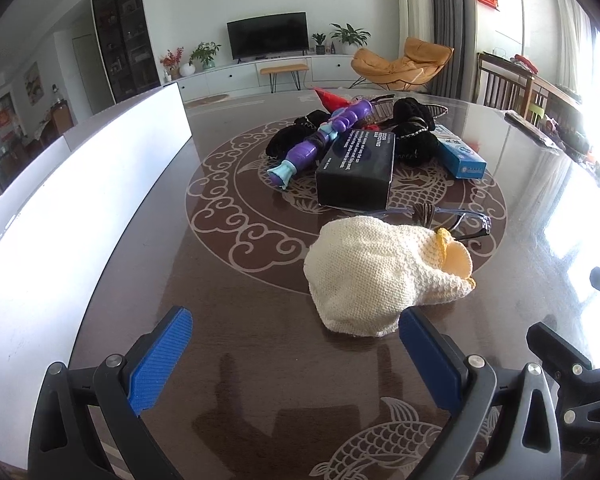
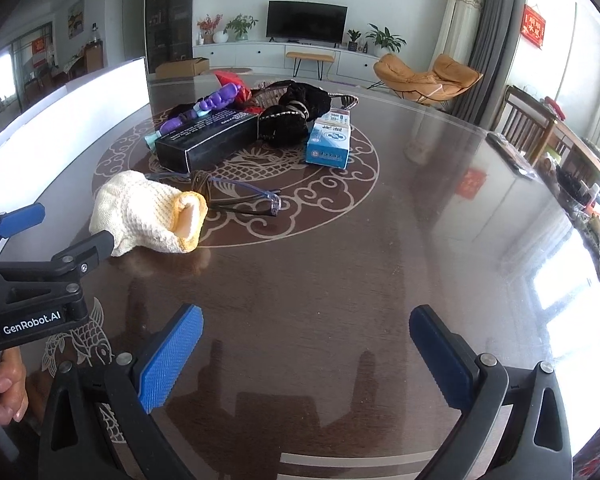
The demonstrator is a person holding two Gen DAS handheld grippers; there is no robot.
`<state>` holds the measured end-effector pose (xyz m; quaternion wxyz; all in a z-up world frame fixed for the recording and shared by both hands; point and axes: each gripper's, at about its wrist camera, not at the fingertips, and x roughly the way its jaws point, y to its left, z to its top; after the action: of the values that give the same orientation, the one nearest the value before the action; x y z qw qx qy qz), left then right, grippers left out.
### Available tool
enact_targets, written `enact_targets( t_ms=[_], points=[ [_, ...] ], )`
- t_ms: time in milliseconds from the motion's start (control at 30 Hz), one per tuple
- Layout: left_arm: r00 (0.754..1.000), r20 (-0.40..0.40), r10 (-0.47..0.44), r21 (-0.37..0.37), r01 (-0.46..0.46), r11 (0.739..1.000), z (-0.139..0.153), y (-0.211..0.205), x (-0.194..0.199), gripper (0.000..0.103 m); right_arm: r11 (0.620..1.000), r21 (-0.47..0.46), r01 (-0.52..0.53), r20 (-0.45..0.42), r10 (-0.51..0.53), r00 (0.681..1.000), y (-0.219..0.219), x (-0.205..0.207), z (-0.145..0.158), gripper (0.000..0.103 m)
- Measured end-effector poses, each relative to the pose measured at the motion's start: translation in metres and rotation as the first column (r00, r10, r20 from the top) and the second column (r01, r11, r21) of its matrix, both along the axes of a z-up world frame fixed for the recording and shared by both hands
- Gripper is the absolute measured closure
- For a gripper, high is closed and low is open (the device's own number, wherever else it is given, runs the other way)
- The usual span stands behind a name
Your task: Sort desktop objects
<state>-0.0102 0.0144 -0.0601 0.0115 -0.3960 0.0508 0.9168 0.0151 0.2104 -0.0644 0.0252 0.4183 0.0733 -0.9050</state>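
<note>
Overhead-angled, both wrist views look down across a dark glossy round table [image 1: 260,360] with a pale dragon-and-cloud medallion and fish motifs under its sheen; left gripper [image 1: 296,344] jaws spread wide, nothing between the blue pads, hovering above bare tabletop just short of a cream knitted pouch [image 1: 380,276] with a yellow-trimmed mouth; that pouch lies on the near rim of the medallion, and the inner right pad overlaps its near edge in the left view, contact not discernible; right gripper [image 2: 306,342] likewise spread wide and empty, over bare table to the right of the left one; a hand [image 2: 4,392] grips the left tool's handle at the lower left edge of the right view; behind the pouch, touching or almost touching it, lie folded glasses [image 2: 244,198] with a thin dark frame and a brown tie or cord bundled at one end; further in, at the medallion's centre, a heap: black box [image 1: 356,170] with white print in front, purple toy [image 1: 320,140] with teal ends leaning across its left side, black fabric pieces [image 1: 416,136] behind and to the right, a blue-and-white carton [image 2: 328,144] at the right edge, a red item [image 1: 330,98] and a woven basket [image 2: 340,100] at the back, partly hidden; white panel [image 1: 80,184] stands along the table's left edge
</note>
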Motion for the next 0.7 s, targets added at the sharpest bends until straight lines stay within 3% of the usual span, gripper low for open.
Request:
enact_targets(
  t_ms=[367,700],
  points=[
    [0.998,0.051,0.026,0.031,-0.028,0.999,-0.006,-0.008,-0.008,0.000,1.000,-0.031,-0.006,0.077,0.008,0.997,0.000,-0.019,-0.017,0.000],
    [0.996,0.081,0.034,-0.015,-0.033,0.999,-0.011,-0.003,-0.012,0.000,0.996,-0.093,-0.001,0.101,0.011,0.995,0.005,-0.036,-0.021,0.000]
  ],
)
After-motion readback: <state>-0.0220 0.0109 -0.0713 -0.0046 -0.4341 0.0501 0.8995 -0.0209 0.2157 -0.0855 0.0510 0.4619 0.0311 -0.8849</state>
